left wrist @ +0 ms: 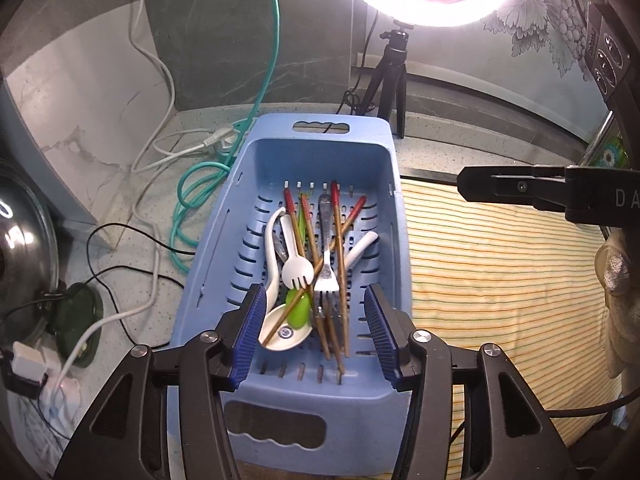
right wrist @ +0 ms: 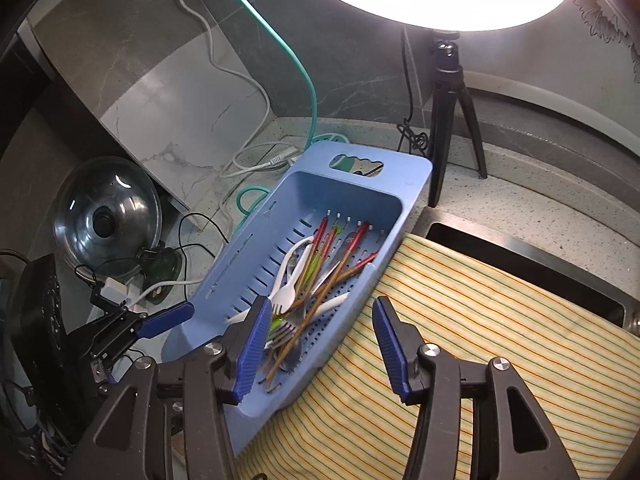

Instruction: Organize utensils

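Speckled counter [left wrist: 132, 280] carries a pot lid [right wrist: 106, 210] at far left, then the blue basket [left wrist: 394, 216] heaped with utensils [left wrist: 316, 256] beneath the spread, empty left gripper [left wrist: 316, 322], then striped cloth [right wrist: 480, 332] under the spread right gripper [right wrist: 318, 344].

The left gripper [left wrist: 316, 324] hovers with jaws spread over the near end of a blue basket [left wrist: 208, 280] holding chopsticks [left wrist: 340, 248], forks [left wrist: 326, 276] and spoons [left wrist: 282, 332].

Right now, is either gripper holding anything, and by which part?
Nothing is held. The left gripper and right gripper are both open above the blue slotted plastic basket.
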Demonstrator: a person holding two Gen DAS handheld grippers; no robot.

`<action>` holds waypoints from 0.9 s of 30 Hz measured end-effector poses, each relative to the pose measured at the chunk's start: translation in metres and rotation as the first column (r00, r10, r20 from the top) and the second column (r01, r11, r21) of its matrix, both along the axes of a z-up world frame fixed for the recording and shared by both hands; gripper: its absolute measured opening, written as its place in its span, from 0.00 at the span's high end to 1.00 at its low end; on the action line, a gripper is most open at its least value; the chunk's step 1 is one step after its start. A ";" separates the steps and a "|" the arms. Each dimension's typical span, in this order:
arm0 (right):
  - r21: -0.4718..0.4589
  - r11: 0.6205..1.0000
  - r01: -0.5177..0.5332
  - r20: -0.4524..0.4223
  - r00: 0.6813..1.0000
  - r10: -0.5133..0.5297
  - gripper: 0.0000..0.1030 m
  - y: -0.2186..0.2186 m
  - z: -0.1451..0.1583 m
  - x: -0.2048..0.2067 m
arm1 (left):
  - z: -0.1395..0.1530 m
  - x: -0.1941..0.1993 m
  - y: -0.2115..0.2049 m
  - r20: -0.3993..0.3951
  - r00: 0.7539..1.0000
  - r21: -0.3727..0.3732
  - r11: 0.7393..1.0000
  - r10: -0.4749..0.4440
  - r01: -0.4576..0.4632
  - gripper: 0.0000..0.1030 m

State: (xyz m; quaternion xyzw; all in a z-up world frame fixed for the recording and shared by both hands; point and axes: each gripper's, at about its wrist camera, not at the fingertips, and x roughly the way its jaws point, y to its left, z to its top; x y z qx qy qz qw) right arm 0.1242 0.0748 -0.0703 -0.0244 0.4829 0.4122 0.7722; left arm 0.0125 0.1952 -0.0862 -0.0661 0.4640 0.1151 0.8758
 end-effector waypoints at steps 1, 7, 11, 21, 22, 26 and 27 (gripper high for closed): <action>0.000 1.000 -0.001 0.005 1.000 0.001 0.52 -0.004 0.001 -0.001 | 0.002 -0.001 -0.002 0.005 1.000 -0.004 1.000 0.005 -0.005 0.50; 0.007 1.000 -0.001 0.073 0.997 0.000 0.40 -0.027 0.012 -0.007 | 0.012 -0.012 -0.017 0.041 0.998 -0.028 0.998 0.050 -0.049 0.44; 0.015 1.000 0.000 0.125 0.992 -0.002 0.38 -0.044 0.022 -0.014 | 0.022 -0.019 -0.026 0.065 0.995 -0.035 0.997 0.074 -0.072 0.44; 0.020 1.000 0.009 0.262 0.965 -0.014 0.25 -0.080 0.040 -0.035 | 0.039 -0.037 -0.048 0.114 0.985 -0.010 0.992 0.130 -0.130 0.39; 0.022 1.000 0.012 0.265 0.964 -0.018 0.24 -0.083 0.041 -0.037 | 0.040 -0.039 -0.050 0.116 0.984 -0.011 0.990 0.139 -0.138 0.39; 0.037 0.999 0.028 0.266 0.963 -0.037 0.22 -0.095 0.043 -0.041 | 0.044 -0.044 -0.055 0.121 0.982 0.000 0.989 0.144 -0.145 0.38; 0.041 0.999 0.030 0.263 0.964 -0.040 0.22 -0.097 0.043 -0.041 | 0.045 -0.045 -0.056 0.122 0.982 0.007 0.989 0.143 -0.145 0.38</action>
